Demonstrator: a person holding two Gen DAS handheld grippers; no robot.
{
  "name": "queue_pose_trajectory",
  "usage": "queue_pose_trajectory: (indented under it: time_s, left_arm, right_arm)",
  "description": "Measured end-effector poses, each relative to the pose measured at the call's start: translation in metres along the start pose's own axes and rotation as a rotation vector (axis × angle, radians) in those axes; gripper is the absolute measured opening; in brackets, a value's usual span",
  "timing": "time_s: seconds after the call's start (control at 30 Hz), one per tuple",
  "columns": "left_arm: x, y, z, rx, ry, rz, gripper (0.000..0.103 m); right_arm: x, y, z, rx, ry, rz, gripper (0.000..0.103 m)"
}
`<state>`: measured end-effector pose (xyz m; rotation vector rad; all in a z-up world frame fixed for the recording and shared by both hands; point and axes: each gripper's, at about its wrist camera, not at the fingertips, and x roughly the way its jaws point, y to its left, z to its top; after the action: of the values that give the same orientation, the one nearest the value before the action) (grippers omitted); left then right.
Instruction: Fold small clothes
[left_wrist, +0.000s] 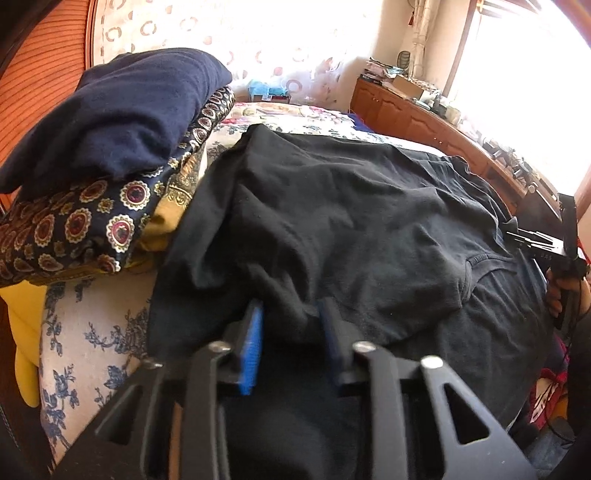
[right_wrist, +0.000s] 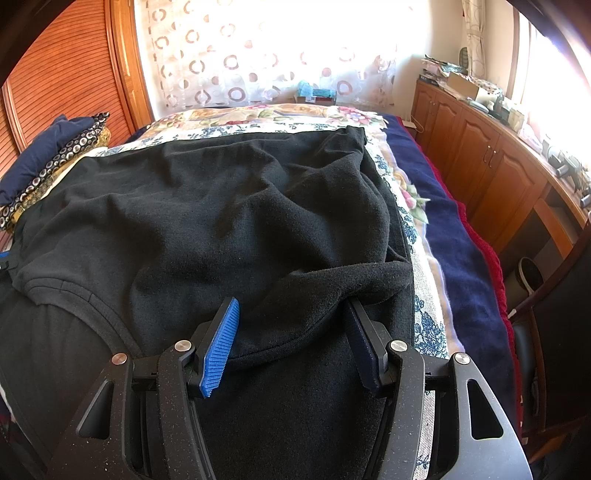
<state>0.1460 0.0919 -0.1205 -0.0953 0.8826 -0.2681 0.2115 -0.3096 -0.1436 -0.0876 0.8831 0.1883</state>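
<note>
From the left wrist we see our left gripper (left_wrist: 290, 317) pinched on a bunched fold of the black shirt (left_wrist: 351, 221) (spread across the bed (left_wrist: 92, 339)). From the right wrist, our right gripper (right_wrist: 295, 332) stands apart, straddling a sleeve.

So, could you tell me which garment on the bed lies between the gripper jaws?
The black T-shirt, spread flat; the navy garment sits folded on the side pile.

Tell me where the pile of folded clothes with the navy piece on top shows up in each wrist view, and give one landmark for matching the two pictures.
Left wrist view: the pile of folded clothes fills the upper left, beside the black shirt.
Right wrist view: it sits small at the left edge, past the shirt's far left corner.
Shared landmark: the circle-patterned curtain behind the bed.
</note>
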Motion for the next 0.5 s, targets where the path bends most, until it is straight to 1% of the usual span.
queue_pose_trajectory:
  time_s: [0.03, 0.07, 0.13, 0.2, 0.27, 0.3, 0.33, 0.37, 0.4, 0.43, 0.5]
  left_arm:
    - [0.000, 0.001, -0.001, 0.001, -0.003, -0.005, 0.010]
    - [-0.001, 0.001, -0.001, 0.005, -0.010, -0.005, 0.007]
    - [-0.006, -0.003, -0.002, 0.019, -0.035, 0.006, 0.006]
    - [-0.012, -0.005, 0.000, 0.020, -0.063, 0.001, 0.005]
    - [-0.018, -0.007, 0.003, 0.022, -0.086, 0.007, 0.005]
    - [-0.019, -0.008, 0.004, 0.025, -0.088, 0.011, 0.005]
    - [-0.021, -0.008, 0.005, 0.032, -0.090, 0.010, 0.005]
    - [-0.021, -0.009, 0.006, 0.036, -0.092, 0.010, 0.005]
    - [-0.021, -0.009, 0.006, 0.038, -0.093, 0.009, 0.005]
    - [-0.023, -0.008, 0.007, 0.037, -0.102, 0.003, 0.005]
    - [-0.029, -0.008, 0.008, 0.033, -0.123, -0.004, 0.005]
  right_arm:
    - [0.000, 0.000, 0.000, 0.000, 0.000, 0.000, 0.059]
    - [0.000, 0.000, 0.000, 0.000, 0.000, 0.000, 0.059]
    - [0.000, 0.000, 0.000, 0.000, -0.001, -0.001, 0.059]
    - [-0.002, 0.002, 0.000, -0.006, -0.008, -0.006, 0.058]
    - [-0.004, 0.007, 0.000, -0.031, -0.022, -0.012, 0.047]
    - [-0.004, 0.010, 0.001, -0.042, -0.021, -0.006, 0.038]
    - [-0.004, 0.011, 0.001, -0.046, -0.020, 0.002, 0.026]
    - [-0.005, 0.013, 0.003, -0.047, -0.025, 0.004, 0.020]
    - [-0.006, 0.014, 0.003, -0.049, -0.030, 0.002, 0.008]
    - [-0.008, 0.014, 0.004, -0.050, -0.036, 0.018, 0.005]
    - [-0.017, 0.016, 0.007, -0.054, -0.065, 0.042, 0.002]
